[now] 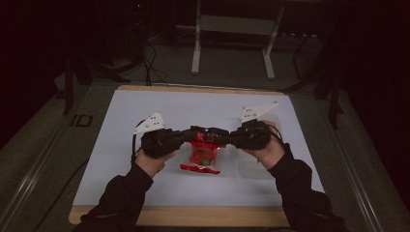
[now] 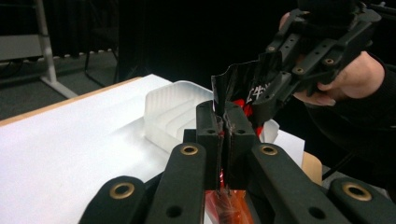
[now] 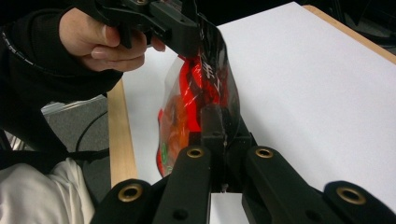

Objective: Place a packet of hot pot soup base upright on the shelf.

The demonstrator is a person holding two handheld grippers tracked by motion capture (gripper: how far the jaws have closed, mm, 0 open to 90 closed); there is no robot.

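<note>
Nearest the person, a red snack bag (image 1: 203,153) hangs just above the white counter (image 1: 121,164), its top edge pinched from either side by the left gripper (image 1: 192,135) and right gripper (image 1: 223,136), both clamped on it, with a clear plastic tray (image 2: 173,113) just beyond the bag.

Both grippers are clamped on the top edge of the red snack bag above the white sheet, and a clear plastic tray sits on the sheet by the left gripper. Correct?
Not quite: the clear plastic tray sits by the right gripper, as the high view shows. The rest holds: the left gripper and the right one are both shut on the top edge of the red snack bag above the white sheet.
</note>
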